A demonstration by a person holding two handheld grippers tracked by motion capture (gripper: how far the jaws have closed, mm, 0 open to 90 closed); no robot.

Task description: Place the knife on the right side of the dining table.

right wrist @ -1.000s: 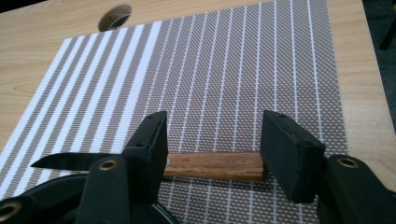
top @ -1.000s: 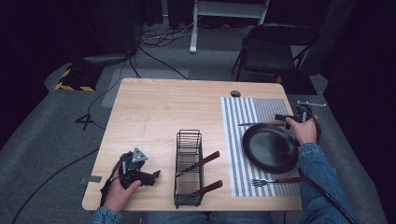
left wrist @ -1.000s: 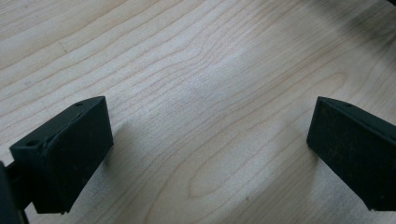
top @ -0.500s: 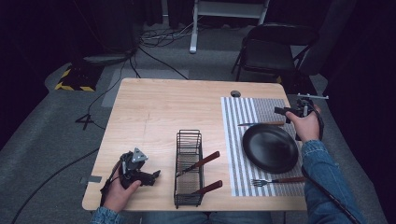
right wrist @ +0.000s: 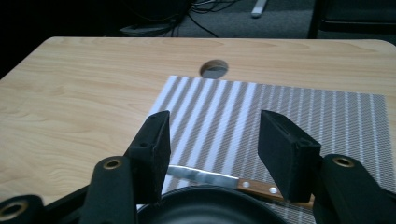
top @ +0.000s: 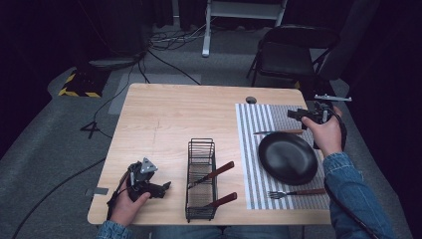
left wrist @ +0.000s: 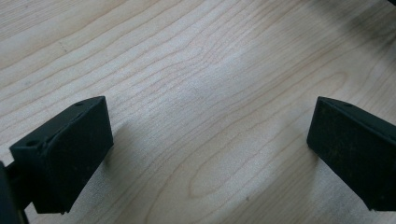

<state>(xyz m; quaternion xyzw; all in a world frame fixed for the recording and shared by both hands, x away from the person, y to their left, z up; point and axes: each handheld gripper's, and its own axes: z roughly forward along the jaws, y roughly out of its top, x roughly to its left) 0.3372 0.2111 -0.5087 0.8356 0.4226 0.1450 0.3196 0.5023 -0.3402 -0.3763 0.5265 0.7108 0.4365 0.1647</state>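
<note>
The right gripper (top: pixel 298 114) is hovering over the far right part of the striped placemat (top: pixel 249 149), its jaws spread apart and pinching nothing. Seen in the right gripper view, the knife (right wrist: pixel 224 179) is lying just below and ahead of those jaws, with its long axis running crosswise to their reach: the steel blade is pointing toward the left jaw and the wooden handle is passing under the right one. The black plate (right wrist: pixel 210 207) is sitting nearer the camera, just beside the knife, so a drop onto the handle is looking tight on that side.

In the high view the knife (top: pixel 278 132) is lying along the far edge of the plate (top: pixel 287 158), handle toward the right hand, which is much the nearer of the two. A fork (top: pixel 296 192) is resting on the near side of the plate.

The left gripper (top: pixel 164 187) is resting low on the bench (top: pixel 169 114) beside the wire caddy (top: pixel 200 179), well away, with its jaws wide open over bare wood.

No brand, label or writing is readable anywhere.
</note>
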